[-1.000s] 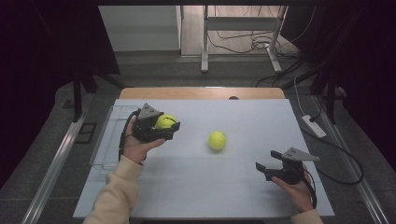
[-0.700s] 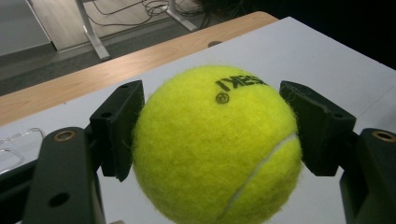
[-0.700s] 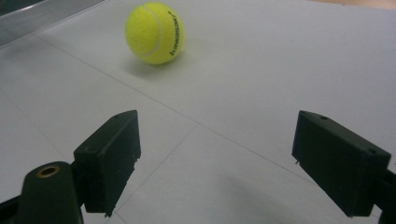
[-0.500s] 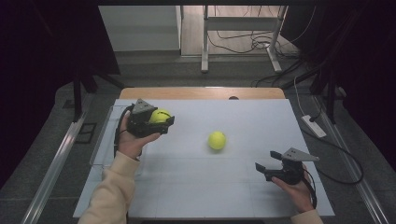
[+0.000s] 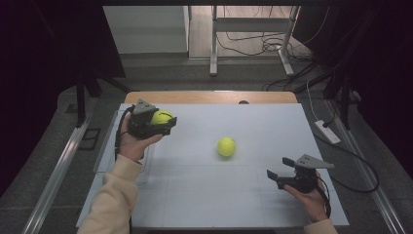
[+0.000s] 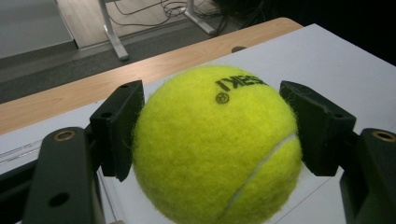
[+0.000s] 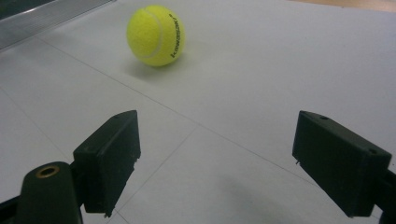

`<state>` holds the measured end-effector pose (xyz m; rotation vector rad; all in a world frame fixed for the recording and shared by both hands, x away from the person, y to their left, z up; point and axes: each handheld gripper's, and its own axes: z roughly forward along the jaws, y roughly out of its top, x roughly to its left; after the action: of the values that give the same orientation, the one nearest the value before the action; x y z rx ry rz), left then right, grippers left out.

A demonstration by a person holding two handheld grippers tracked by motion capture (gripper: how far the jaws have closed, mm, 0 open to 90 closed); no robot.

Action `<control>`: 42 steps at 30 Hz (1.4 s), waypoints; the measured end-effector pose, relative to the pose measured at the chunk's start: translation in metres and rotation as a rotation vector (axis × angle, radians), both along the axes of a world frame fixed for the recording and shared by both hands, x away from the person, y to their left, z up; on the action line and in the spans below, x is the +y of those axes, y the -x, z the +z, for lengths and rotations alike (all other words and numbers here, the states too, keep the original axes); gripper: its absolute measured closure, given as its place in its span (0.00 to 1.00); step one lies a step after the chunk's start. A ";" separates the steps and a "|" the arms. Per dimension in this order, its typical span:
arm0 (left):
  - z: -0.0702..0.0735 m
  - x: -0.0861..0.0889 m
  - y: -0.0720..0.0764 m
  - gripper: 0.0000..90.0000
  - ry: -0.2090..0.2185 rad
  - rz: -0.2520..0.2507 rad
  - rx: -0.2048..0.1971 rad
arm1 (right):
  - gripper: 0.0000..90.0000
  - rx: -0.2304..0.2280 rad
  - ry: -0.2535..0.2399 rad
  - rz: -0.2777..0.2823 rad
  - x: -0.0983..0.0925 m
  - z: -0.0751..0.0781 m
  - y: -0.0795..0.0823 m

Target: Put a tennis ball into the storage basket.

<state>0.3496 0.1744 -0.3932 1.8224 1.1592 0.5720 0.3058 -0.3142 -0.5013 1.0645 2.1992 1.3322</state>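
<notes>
My left gripper [image 5: 163,120] is shut on a yellow tennis ball [image 5: 161,117], lifted above the left part of the white table [image 5: 204,195]. In the left gripper view the held ball [image 6: 217,144] sits squeezed between both black jaws, its printed lettering on top. A second tennis ball [image 5: 226,146] lies on the table near the middle. My right gripper [image 5: 274,176] hovers low at the front right, open, with nothing between its jaws. In the right gripper view the loose ball [image 7: 156,35] lies ahead and to the left of the jaws.
A clear plastic tray [image 5: 104,153] lies along the table's left edge, under the left forearm. A wooden strip [image 5: 209,97] borders the far edge. A white power strip [image 5: 327,131] and cables lie on the floor to the right.
The left gripper has carried its ball left and toward the far edge, a little higher. The right gripper and the loose ball have stayed put.
</notes>
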 end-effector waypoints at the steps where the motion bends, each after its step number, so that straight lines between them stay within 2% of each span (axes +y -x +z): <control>1: 0.000 0.002 -0.001 0.30 -0.002 0.004 0.001 | 0.17 -0.003 0.001 0.000 0.000 0.000 0.000; 19: 0.003 0.023 -0.007 0.30 -0.021 0.067 0.003 | 0.17 0.002 0.003 0.004 0.002 -0.001 0.000; 35: 0.003 0.032 -0.017 0.30 -0.050 0.093 -0.004 | 0.17 0.008 0.003 0.004 0.001 -0.001 0.000; 38: 0.003 0.035 -0.021 0.30 -0.041 0.104 0.004 | 0.17 0.009 0.004 0.004 0.001 -0.002 0.000; 42: 0.002 0.038 -0.023 0.30 -0.049 0.114 0.009 | 0.17 0.011 0.005 0.005 0.001 -0.002 0.000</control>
<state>0.3727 0.2127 -0.3908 1.8106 1.2716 0.6636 0.3058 -0.3134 -0.5033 1.0674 2.2131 1.3259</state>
